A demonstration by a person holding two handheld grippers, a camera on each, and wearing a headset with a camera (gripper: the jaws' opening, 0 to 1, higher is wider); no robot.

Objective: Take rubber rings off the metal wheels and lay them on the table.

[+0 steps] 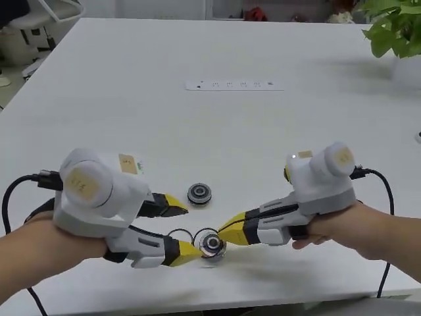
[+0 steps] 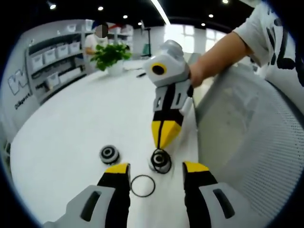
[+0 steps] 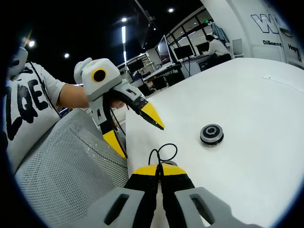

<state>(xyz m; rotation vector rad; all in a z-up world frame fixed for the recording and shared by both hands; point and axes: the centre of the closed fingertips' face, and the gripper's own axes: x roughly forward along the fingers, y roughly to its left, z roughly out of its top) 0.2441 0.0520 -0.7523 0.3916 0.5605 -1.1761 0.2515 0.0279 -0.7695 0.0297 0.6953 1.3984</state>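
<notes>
i am holding the left tongs (image 2: 156,168) apart, low over the bench (image 1: 131,112), with 1 loose ring (image 2: 142,185) lying flat on the bench between their tips. just past it, i am pinching the right tongs (image 3: 159,167) together on a rubber ring (image 3: 162,153), which is standing up in a loop at the near metal wheel (image 1: 212,245). a 2nd metal wheel (image 1: 199,194) is sitting a little farther out, apart from both tongs. a power strip (image 1: 233,85) is lying well beyond, and a plant (image 1: 395,26) is standing at the far right.
</notes>
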